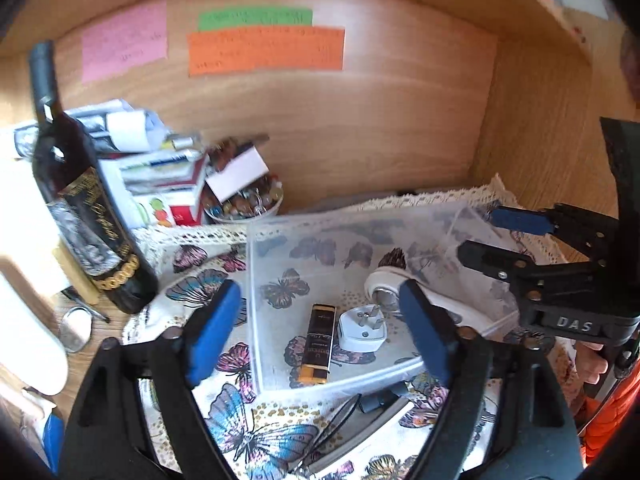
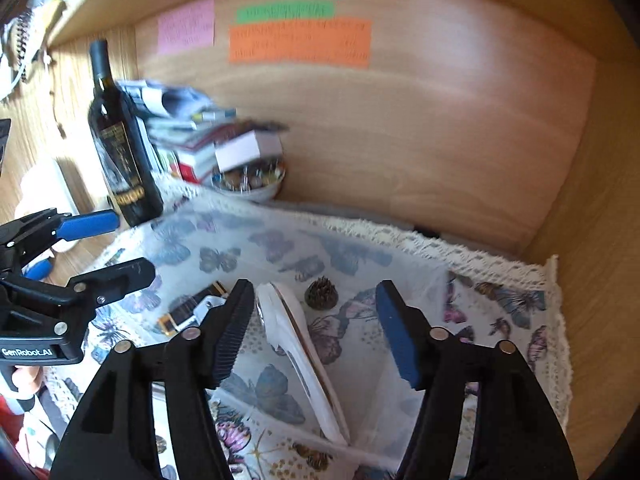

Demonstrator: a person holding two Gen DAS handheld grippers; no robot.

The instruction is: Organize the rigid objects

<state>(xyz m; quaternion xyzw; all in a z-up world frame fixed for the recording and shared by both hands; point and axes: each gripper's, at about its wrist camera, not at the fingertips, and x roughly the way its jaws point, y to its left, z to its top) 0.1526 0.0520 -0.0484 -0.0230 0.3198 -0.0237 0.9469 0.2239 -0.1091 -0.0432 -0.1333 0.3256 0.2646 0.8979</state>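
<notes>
A clear plastic bin (image 1: 256, 280) sits on a butterfly-print cloth (image 1: 248, 432). Inside lie a black-and-gold lighter (image 1: 316, 344), a white plug adapter (image 1: 362, 330), a white handled device (image 1: 384, 292) and a small spiky brown cone (image 1: 394, 258). My left gripper (image 1: 320, 332) is open and empty, hovering over the bin's near side. My right gripper (image 2: 316, 328) is open and empty above the white device (image 2: 300, 364), with the cone (image 2: 320, 292) just beyond. The bin wall (image 2: 400, 264) shows in the right wrist view.
A dark wine bottle (image 1: 88, 208) stands at the left beside a pile of papers and boxes (image 1: 160, 168) and a bowl of small items (image 1: 244, 204). Black glasses (image 1: 360, 412) lie before the bin. Wooden shelf walls with coloured notes (image 1: 264, 50) enclose the space.
</notes>
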